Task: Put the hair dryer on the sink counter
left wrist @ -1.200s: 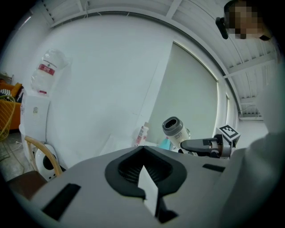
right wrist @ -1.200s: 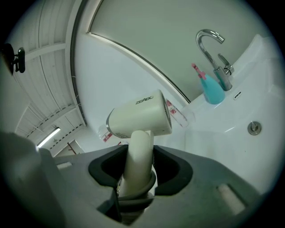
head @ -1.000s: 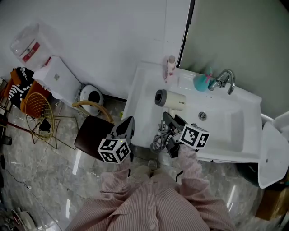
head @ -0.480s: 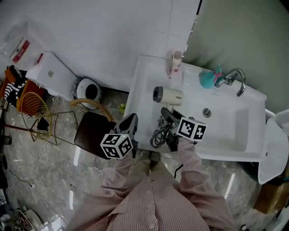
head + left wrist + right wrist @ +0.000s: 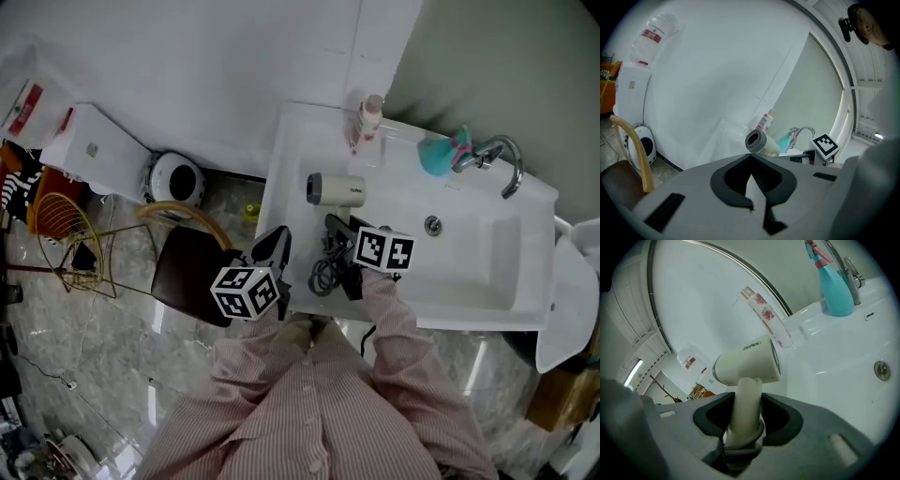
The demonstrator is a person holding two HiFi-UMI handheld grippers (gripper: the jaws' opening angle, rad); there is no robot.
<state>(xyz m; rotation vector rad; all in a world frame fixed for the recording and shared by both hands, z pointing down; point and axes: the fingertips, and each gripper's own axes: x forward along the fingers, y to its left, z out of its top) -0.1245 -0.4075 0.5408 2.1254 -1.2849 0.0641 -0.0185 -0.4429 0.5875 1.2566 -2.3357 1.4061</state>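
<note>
The cream hair dryer [image 5: 337,189] hangs over the left side of the white sink counter [image 5: 291,178], nozzle pointing left. My right gripper [image 5: 339,228] is shut on its handle. In the right gripper view the handle [image 5: 745,399] stands clamped between both jaws, the body [image 5: 747,364] above them. The dark cord [image 5: 325,273] hangs coiled under the gripper, by the counter's front edge. I cannot tell whether the dryer touches the counter. My left gripper [image 5: 278,242] hovers left of the counter, shut and empty; in its own view [image 5: 751,161] the dryer [image 5: 757,141] lies ahead.
A pink flowered bottle [image 5: 368,120] stands at the counter's back, a teal spray bottle [image 5: 441,155] beside the faucet [image 5: 497,155]. The basin [image 5: 469,253] lies to the right. A dark chair [image 5: 187,267] stands left of the sink, a small round appliance [image 5: 173,175] behind it.
The right gripper has carried the hair dryer a little to the left over the counter. The left gripper has kept its place beside the sink.
</note>
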